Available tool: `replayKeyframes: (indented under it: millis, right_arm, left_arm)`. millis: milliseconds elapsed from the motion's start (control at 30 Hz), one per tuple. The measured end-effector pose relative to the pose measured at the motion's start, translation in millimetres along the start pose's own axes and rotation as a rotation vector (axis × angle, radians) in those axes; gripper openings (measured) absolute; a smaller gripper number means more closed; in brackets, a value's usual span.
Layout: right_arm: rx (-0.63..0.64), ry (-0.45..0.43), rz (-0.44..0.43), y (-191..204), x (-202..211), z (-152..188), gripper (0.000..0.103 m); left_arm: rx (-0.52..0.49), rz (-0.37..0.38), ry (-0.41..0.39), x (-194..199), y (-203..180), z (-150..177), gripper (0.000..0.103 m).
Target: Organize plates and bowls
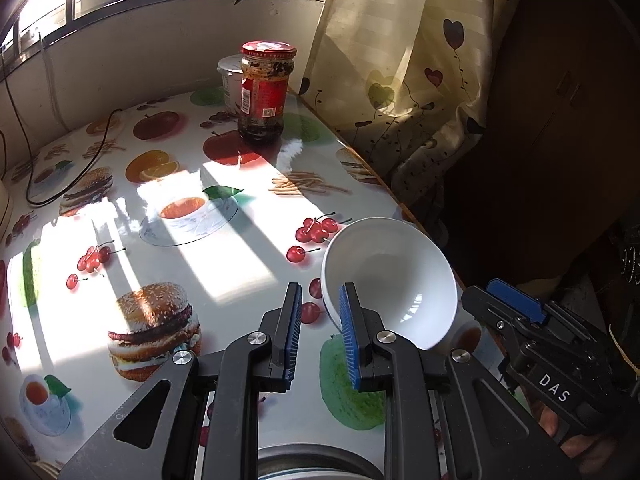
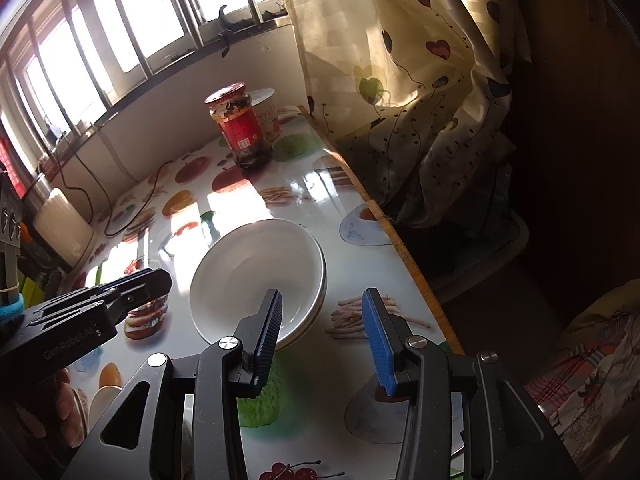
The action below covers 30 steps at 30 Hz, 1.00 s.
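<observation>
Two stacked bowls (image 2: 256,276) before right gripper (image 2: 320,320)

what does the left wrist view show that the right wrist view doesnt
Only the left wrist view: a metal rim at the bottom edge, under the left tongs.

Only the right wrist view: the white bowl sits nested on another dish, a white appliance at the left, bedding at the right.

Both: the bowl, the red-lidded jar, the white tub, the curtain, both open tongs.
</observation>
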State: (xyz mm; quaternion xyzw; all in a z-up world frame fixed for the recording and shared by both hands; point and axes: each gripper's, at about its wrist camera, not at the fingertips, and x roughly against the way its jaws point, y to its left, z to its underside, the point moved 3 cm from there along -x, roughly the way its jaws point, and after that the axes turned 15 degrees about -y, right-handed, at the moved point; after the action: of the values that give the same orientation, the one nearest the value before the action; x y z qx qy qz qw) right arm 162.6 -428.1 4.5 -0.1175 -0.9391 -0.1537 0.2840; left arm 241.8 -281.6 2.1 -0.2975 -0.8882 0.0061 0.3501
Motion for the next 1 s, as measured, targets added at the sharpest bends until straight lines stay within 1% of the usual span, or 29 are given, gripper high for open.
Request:
replayKeyframes:
  millis: [233, 333, 433, 533, 667, 733, 767, 900, 1000]
  right_arm:
    - [0.0, 0.013, 0.003, -4.6, -10.3, -0.2, 0.041]
    - [0.005, 0.017, -0.002, -3.9, -13.5, 0.0, 0.041]
    - [0.013, 0.017, 0.0, -2.9, -17.0, 0.5, 0.041]
    - [0.012, 0.027, -0.001, -3.3, -21.8, 1.6, 0.041]
    - [0.013, 0.03, -0.001, -2.7, -26.0, 2.6, 0.041]
    - [0.014, 0.032, -0.006, -1.9, -27.6, 3.0, 0.039]
    - [0.016, 0.035, -0.008, -1.0, -28.8, 3.3, 0.036]
    - [0.021, 0.036, -0.013, 1.2, -30.8, 4.0, 0.033]
    - [0.023, 0.037, -0.015, 1.8, -32.2, 4.2, 0.029]
  left_arm:
    - [-0.003, 0.0, 0.013, -11.0, -3.1, -0.9, 0.02]
    - [-0.006, -0.005, 0.03, -16.9, -4.0, -0.5, 0.02]
    - [0.02, 0.007, 0.046, -22.5, -2.2, -0.1, 0.02]
    - [0.017, -0.01, 0.063, -27.6, -1.5, 1.7, 0.02]
    - [0.019, -0.003, 0.062, -28.0, -1.9, 1.8, 0.02]
    - [0.015, 0.001, 0.066, -28.8, -2.3, 1.9, 0.02]
    - [0.013, 0.001, 0.069, -29.6, -2.5, 2.1, 0.02]
    - [0.008, -0.001, 0.076, -32.4, -2.9, 2.5, 0.02]
    - [0.01, 0.0, 0.073, -32.9, -3.2, 2.4, 0.02]
